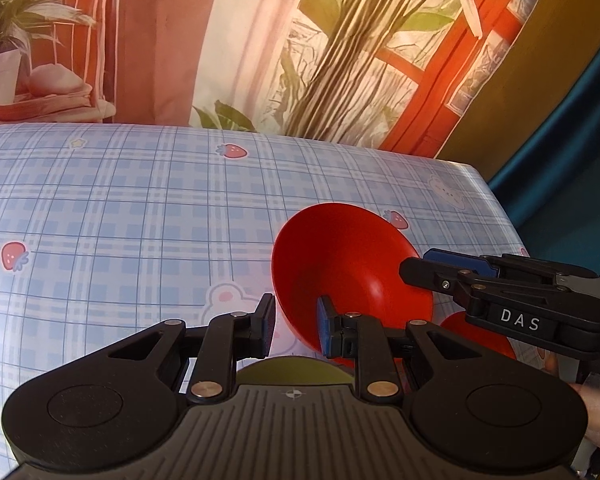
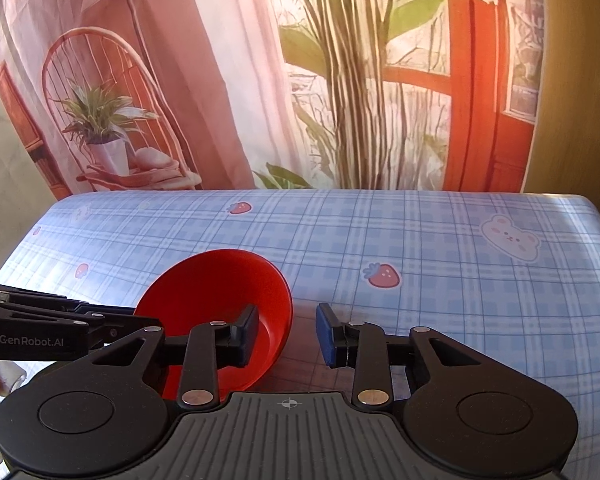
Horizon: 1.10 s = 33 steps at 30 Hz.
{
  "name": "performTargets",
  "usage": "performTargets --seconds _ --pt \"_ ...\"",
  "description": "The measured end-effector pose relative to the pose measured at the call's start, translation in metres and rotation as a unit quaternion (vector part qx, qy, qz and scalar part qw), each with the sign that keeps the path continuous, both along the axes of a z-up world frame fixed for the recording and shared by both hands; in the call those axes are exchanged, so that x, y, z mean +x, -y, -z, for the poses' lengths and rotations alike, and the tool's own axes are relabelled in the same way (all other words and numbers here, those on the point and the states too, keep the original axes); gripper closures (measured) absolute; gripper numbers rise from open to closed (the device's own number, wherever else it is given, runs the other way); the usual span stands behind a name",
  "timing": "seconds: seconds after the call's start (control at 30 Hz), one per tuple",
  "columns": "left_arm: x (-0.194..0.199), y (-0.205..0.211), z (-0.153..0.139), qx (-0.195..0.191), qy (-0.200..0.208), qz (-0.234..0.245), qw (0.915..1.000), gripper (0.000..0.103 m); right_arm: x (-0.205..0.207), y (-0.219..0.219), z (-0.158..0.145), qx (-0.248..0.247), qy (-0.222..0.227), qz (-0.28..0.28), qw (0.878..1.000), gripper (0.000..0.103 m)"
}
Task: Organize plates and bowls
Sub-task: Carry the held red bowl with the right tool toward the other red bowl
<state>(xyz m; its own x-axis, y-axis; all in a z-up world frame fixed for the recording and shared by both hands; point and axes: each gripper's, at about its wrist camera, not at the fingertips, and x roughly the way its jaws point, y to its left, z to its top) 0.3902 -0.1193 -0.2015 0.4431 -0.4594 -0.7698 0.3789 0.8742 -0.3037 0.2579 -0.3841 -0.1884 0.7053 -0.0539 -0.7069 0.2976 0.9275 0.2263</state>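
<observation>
Left gripper (image 1: 296, 330): nearest in the left wrist view, fingers apart, gap between the blue pads; right pad (image 1: 324, 330) in front of the red bowl's rim, left pad clear of it, nothing clamped.
Right gripper (image 2: 286, 334): fingers apart; left pad (image 2: 247, 336) in front of the bowl's inside, right pad over bare cloth; contact with the bowl not certain from here.
Olive-green object (image 1: 292, 370): only a curved sliver, just beyond the left gripper's body, possibly a plate.
Red bowl (image 1: 348, 280): tilted steeply, opening turned toward the cameras, near the front of the table and between the two grippers; lower edge hidden behind the fingers.
Second red piece (image 1: 476, 338): low, behind the right gripper's arm in the left wrist view, just right of the bowl; mostly covered.
Tablecloth (image 2: 420, 280): blue plaid with strawberries and bears, over the whole table.
Backdrop (image 2: 340, 80): printed scene, pink curtain, potted plant on a chair, orange window frame.
</observation>
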Motion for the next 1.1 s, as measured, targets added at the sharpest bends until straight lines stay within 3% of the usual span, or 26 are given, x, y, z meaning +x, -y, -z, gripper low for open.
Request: performTargets --seconds 0.27,0.67,1.1 --pt "-0.006 0.0 0.001 -0.005 -0.002 0.011 0.9999 0.08 -0.005 -0.003 0.009 0.027 -0.004 -0.004 1.0 0.086" --pt "-0.022 -0.004 -0.034 -0.006 0.04 0.014 0.9991 0.08 -0.017 -0.007 -0.024 0.014 0.035 0.0 0.999 0.087" --pt "-0.074 0.001 -0.065 0.003 0.071 0.026 0.9971 0.08 -0.07 -0.022 -0.063 -0.004 0.063 0.001 0.998 0.087"
